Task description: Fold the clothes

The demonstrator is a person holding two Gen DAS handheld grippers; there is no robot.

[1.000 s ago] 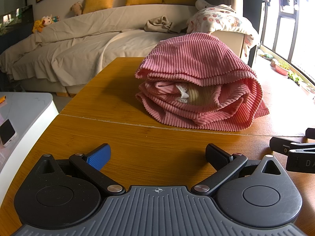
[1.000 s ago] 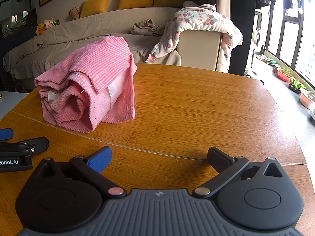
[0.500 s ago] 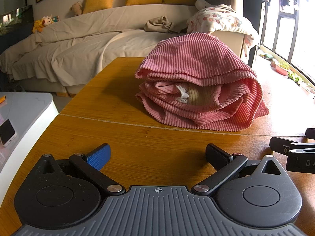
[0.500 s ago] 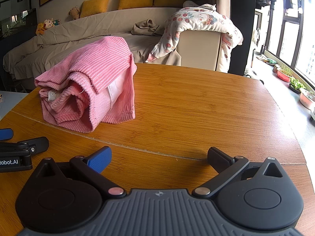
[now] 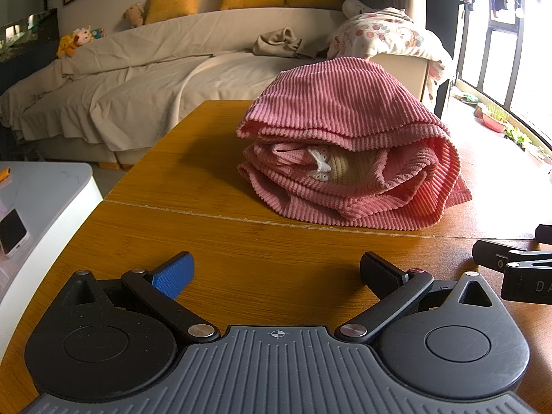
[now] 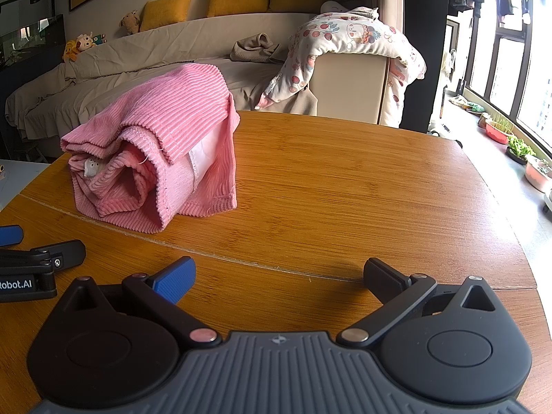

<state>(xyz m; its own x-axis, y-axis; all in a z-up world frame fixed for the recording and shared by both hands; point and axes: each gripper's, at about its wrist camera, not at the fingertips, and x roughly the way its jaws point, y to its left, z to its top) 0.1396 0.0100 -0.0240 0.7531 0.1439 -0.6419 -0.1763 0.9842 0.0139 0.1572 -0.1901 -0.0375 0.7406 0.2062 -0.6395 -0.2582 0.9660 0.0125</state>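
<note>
A pink ribbed garment [image 5: 348,145] lies folded into a thick bundle on the wooden table [image 5: 214,234], with a bit of white lace and beige cloth showing in its front opening. From the right wrist view the same pink garment [image 6: 155,158] sits at the left of the table [image 6: 345,186]. My left gripper [image 5: 276,272] rests open near the front edge, well short of the bundle, nothing between its fingers. My right gripper [image 6: 279,276] is open too, to the right of the bundle and apart from it. Each gripper's tip shows at the edge of the other's view.
A beige covered sofa [image 5: 165,79] with yellow cushions stands beyond the table, a patterned quilt [image 6: 358,41] draped on its arm. A white side table [image 5: 41,200] holding a phone sits at the left. Windows and plant pots [image 6: 517,145] are on the right.
</note>
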